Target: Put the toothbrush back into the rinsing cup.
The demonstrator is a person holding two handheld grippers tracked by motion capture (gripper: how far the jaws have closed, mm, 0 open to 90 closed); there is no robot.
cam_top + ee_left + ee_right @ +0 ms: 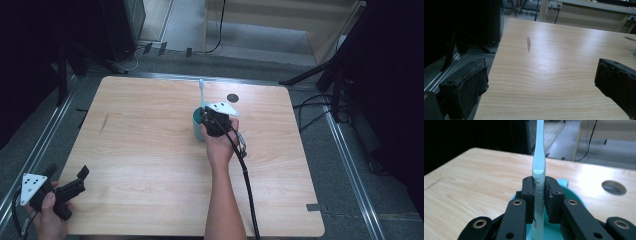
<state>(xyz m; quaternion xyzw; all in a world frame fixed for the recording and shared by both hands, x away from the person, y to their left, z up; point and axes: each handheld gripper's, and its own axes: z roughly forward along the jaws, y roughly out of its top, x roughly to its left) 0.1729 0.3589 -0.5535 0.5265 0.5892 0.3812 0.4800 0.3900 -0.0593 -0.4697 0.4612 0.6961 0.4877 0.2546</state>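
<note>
A pale wooden table (150,150) with a round hole (232,98) near its far edge stands on grey floor (240,50) (cables trailing there). Beyond the table sits light wooden furniture (280,15); dark stands (320,75) flank the table.

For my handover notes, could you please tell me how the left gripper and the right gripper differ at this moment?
The left gripper has its jaws wide apart with nothing between them; the right gripper is shut on a pale toothbrush.
The left gripper sits at the table's near left corner; the right gripper is over the teal cup mid-table.
Both have black jaws and are hand-held.
</note>
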